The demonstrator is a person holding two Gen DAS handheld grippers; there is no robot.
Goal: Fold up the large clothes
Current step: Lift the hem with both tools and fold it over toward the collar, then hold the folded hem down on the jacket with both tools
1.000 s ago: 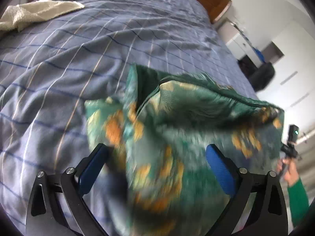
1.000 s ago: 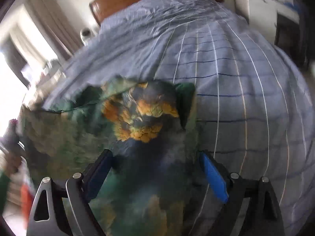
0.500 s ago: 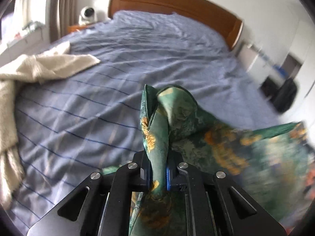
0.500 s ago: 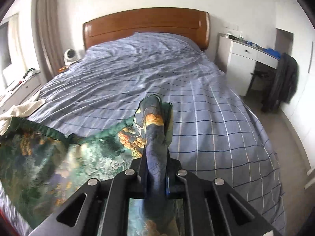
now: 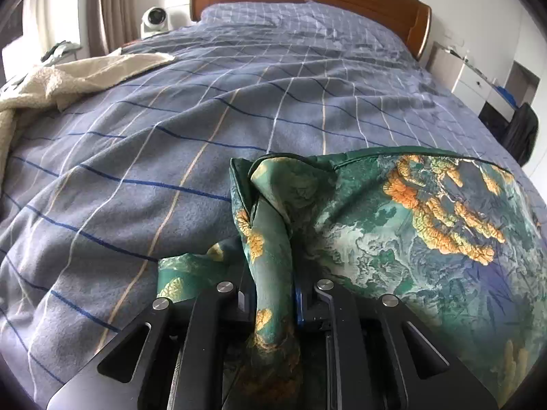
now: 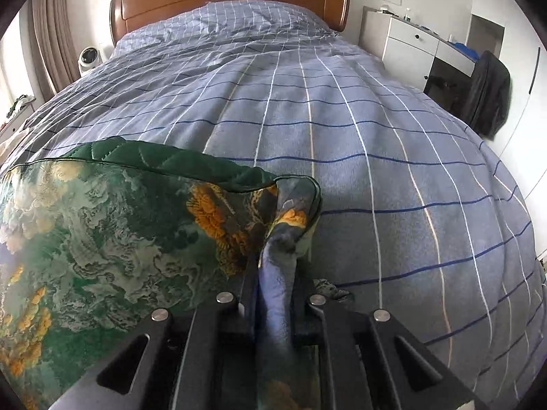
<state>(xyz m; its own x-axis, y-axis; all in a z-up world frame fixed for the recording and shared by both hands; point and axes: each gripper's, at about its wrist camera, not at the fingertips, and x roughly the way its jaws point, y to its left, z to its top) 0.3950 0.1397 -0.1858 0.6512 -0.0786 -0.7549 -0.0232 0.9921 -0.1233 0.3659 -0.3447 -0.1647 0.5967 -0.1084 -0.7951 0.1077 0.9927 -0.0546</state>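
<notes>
green satin garment printed with orange and pale cloud shapes [image 5: 427, 225] lies near the foot of the blue checked bed cover [image 5: 171, 157], and a bunched corner of it is pinched in each pair of tongs. in the left wrist view the left tongs [image 5: 275, 302] sit at 6 o'clock with the cloth rising out of them as a twisted rope towards 12 o'clock, while the main spread of fabric fans away to 3 o'clock. the jaws there are easing apart slightly, yet the pads still press the cloth. in the right wrist view the right tongs [image 6: 273, 304] are closed narrow on the other corner [image 6: 283, 225], with the body of the same garment billowing to 9 o'clock and a quilted dark green lining [image 6: 143, 157] showing along its far edge.

the main risk, as i judge it, sits on the left: a loosening grip on slippery satin could let that corner slide out once the cloth is lifted or pulled taut, and the edge would drop crooked. each grip also holds a wad rather than a flat hem, so any fold laid from here may trap a twist or set the corners out of line. the fabric is puffed with air; lowered fast, it could land wrinkled. a cream fleece blanket [image 5: 68, 75] at 10 o'clock lies well apart and seems no hazard.
</notes>
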